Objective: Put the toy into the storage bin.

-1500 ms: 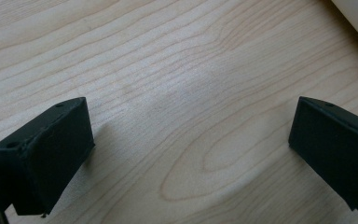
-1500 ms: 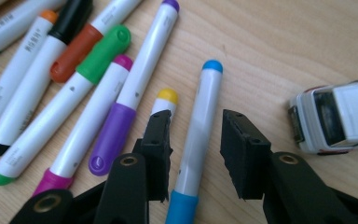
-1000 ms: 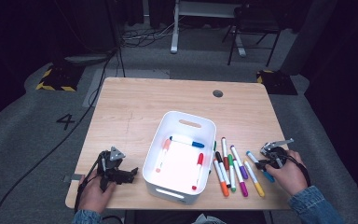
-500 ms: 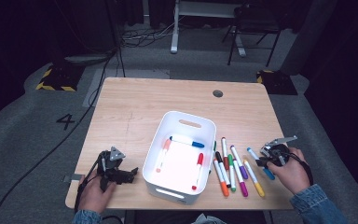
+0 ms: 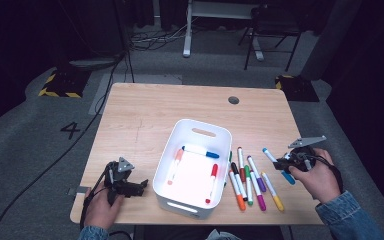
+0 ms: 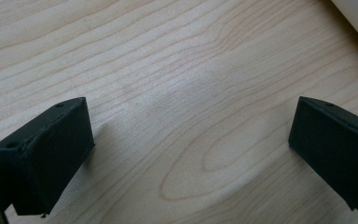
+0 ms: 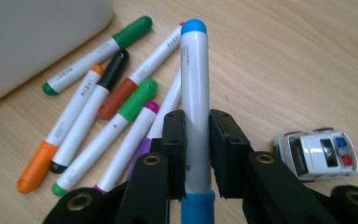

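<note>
Your right gripper (image 7: 196, 140), jaws clamped on the blue marker (image 7: 195, 93), has lifted it off the table's (image 5: 145, 115) right edge, bound for the white bin (image 5: 202, 129); your left gripper (image 6: 191, 154) idles, jaws wide.

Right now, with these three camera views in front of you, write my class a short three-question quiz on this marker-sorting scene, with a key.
1. True or false: the right gripper is clamped on a light-blue marker.
2. How many markers lie inside the white bin? A) one B) three C) five
3. Fill in: the left gripper has its jaws ____, with bare table between them.

Key:
1. True; the pads press the barrel on both sides.
2. B: a dark-blue-capped marker, a pink one and a red one.
3. Open.
</note>
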A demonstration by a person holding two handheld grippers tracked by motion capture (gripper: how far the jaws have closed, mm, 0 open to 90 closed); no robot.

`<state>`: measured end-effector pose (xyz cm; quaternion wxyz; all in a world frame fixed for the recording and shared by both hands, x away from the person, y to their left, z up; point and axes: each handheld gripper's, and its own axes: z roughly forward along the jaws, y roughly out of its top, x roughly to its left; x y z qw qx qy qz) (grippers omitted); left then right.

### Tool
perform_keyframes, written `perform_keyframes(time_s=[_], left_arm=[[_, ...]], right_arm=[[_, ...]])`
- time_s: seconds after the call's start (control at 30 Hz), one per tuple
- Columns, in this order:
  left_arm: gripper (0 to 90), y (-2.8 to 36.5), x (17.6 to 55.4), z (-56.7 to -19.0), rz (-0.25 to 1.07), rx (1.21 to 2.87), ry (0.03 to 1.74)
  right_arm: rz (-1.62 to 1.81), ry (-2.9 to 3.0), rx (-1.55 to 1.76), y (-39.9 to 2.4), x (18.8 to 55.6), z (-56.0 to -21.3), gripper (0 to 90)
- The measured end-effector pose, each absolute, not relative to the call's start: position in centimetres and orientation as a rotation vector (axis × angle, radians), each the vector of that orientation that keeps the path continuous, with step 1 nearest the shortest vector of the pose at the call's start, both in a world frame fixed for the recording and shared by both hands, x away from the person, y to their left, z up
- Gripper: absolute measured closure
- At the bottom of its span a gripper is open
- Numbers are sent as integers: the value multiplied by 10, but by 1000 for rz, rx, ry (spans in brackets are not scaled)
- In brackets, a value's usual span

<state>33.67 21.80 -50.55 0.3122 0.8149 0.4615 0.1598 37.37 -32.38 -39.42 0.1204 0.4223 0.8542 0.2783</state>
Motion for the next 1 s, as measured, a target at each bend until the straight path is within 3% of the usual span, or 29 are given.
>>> perform_keyframes(time_s=[1.0], left_arm=[[0,219,341,-506,413,2163,1188]], right_arm=[[960,2579,915,-247,386,-318,769]])
